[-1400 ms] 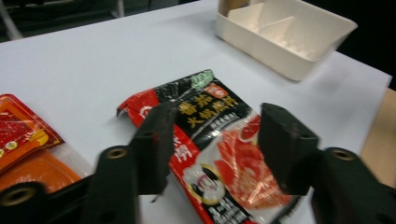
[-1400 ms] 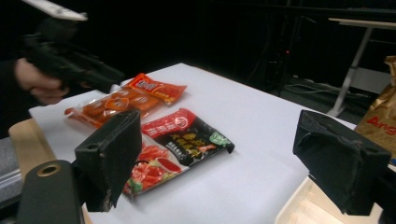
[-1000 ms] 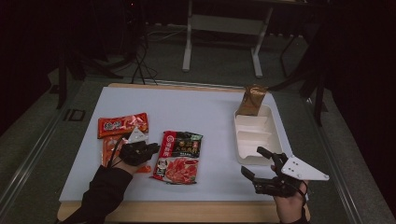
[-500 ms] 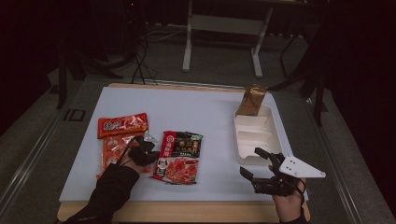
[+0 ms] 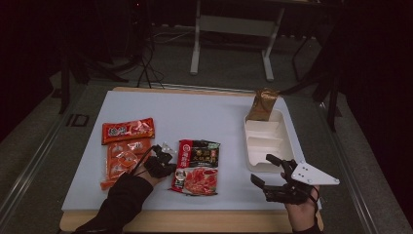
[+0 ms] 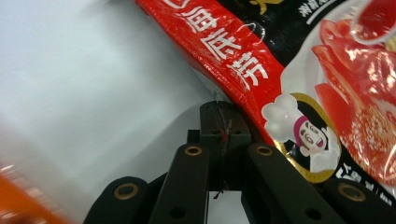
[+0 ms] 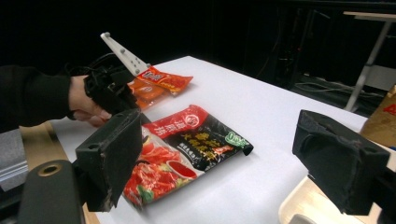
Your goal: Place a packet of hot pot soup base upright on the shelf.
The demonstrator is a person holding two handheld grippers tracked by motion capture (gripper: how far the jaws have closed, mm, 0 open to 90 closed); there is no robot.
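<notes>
The left gripper (image 5: 163,161), jaws shut and empty, touches the left edge of the red-and-black packet (image 5: 197,165). Orange packets (image 5: 124,151) crowd its left. The right gripper (image 5: 275,178), wide open and empty, hovers by the white tray (image 5: 253,146).

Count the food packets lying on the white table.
3: an orange-red packet at the far left, a clear packet of red pieces just in front of it, and a red-and-black packet mid-table. A brown bag stands in the tray.
</notes>
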